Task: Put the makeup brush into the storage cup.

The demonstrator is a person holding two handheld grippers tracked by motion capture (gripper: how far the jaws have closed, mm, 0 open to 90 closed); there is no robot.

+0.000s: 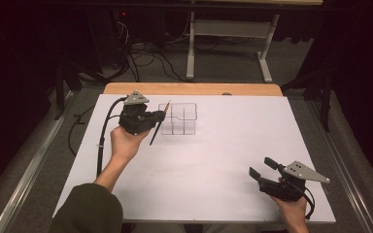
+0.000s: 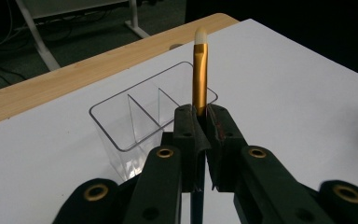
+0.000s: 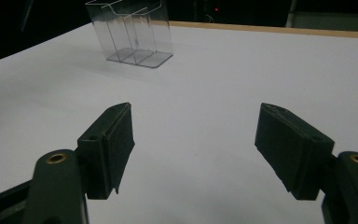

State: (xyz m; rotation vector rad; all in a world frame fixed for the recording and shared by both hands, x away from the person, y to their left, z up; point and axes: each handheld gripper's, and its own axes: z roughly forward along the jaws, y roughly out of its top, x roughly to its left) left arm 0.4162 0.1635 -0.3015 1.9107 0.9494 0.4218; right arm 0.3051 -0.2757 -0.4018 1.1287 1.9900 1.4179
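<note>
At upper left of the high view, the left gripper (image 1: 161, 115) clamps a brush (image 2: 199, 74) beside the clear organizer (image 1: 178, 118); light, stiff, likely slippery, best held mid-handle. The right gripper (image 3: 196, 154) gapes, empty.

1 clear organizer (image 1: 178, 119) w/ several compartments, 1 brush (image 2: 199, 70), 2 grippers: left (image 1: 162, 114), right (image 1: 262, 167).

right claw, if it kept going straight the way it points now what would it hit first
Most likely nothing nearby: the right claw is open over bare white table. The clear organizer sits far ahead and off to the left of its line, though depth is hard to judge.
</note>
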